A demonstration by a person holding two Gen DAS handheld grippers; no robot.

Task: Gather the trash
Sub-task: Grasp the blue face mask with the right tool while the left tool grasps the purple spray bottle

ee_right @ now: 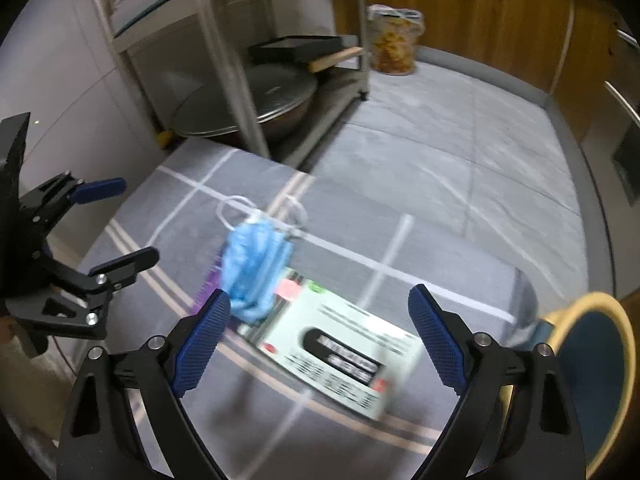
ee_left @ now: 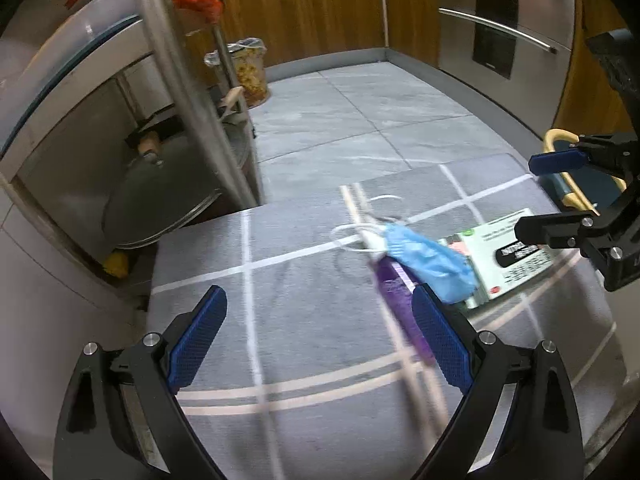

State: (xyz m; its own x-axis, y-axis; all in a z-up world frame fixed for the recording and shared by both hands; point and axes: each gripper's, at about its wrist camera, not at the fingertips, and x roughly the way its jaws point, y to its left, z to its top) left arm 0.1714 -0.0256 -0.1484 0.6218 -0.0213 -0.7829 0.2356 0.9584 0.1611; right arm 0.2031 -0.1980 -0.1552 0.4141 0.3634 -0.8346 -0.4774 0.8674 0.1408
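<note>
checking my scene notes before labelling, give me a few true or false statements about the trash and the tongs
1. Both tongs, left and right, are open and empty. True.
2. The blue face mask lies partly on the white printed card. True.
3. The chopsticks stand upright in a cup. False: they lie flat on the grey checked cloth.
4. The lined bin sits on the cloth. False: it stands on the floor by the wooden cabinets.

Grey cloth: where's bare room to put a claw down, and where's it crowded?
Bare: the grey cloth on the rack side, left of the chopsticks, ahead of the left claw. Crowded: the right half, where the blue mask, purple wrapper and white box overlap, below the right claw.
</note>
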